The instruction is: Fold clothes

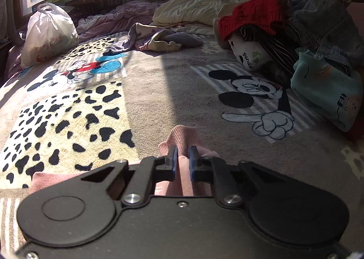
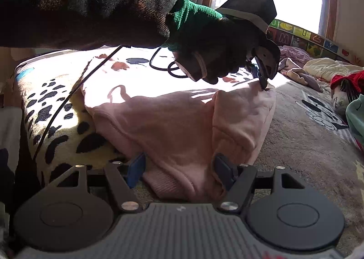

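A pink garment [image 2: 182, 122] lies on the Mickey Mouse blanket [image 2: 295, 127], partly folded over itself. My left gripper [image 1: 183, 154] is shut on a corner of the pink garment [image 1: 182, 136]. In the right wrist view the left gripper [image 2: 264, 83] pinches the garment's far corner, held by a gloved hand [image 2: 204, 54]. My right gripper [image 2: 179, 168] is open, its blue pads [image 2: 136, 168] on either side of the garment's near ribbed hem, which lies between them.
A pile of clothes stands at the right: a red knit [image 1: 252, 17], jeans [image 1: 323, 17], a teal garment [image 1: 327, 90], a panda item [image 1: 248, 54]. A white plastic bag [image 1: 47, 31] sits at the far left. Crumpled bedding [image 1: 200, 8] lies at the back.
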A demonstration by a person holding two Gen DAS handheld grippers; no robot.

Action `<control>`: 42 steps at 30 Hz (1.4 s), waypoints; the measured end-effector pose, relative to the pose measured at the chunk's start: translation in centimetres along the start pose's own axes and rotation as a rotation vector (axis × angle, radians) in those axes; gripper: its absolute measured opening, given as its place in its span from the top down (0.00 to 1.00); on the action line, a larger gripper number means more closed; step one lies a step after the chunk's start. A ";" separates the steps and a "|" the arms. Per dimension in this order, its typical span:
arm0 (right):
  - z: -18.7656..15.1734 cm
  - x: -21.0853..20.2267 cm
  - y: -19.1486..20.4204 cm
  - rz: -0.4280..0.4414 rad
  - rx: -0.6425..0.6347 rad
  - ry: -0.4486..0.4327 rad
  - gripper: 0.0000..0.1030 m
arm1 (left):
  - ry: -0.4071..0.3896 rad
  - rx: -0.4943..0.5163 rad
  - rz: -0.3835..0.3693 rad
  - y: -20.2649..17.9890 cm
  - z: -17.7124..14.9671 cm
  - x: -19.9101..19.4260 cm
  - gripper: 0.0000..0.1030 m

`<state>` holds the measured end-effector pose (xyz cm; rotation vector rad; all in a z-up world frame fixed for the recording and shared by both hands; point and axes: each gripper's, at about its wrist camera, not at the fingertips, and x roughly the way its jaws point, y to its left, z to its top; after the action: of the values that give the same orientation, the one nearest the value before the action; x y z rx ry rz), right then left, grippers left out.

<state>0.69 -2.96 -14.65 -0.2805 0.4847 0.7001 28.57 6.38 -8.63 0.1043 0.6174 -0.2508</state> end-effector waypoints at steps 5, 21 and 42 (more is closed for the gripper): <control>-0.1 0.0 0.1 0.002 0.001 0.000 0.34 | 0.102 -0.007 0.019 0.3 -0.5 2.8 0.84; 2.2 -3.5 0.2 -0.061 -0.049 -0.130 0.37 | 0.058 0.093 -0.093 -0.8 -3.8 -7.6 0.67; 3.2 -0.4 -0.3 -0.072 -0.076 0.018 0.34 | 0.080 -0.073 -0.130 0.3 -5.7 -7.8 0.55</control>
<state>1.72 -2.08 -11.66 -0.3746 0.4633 0.6471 19.28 9.19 -8.69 0.0035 0.7130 -0.3502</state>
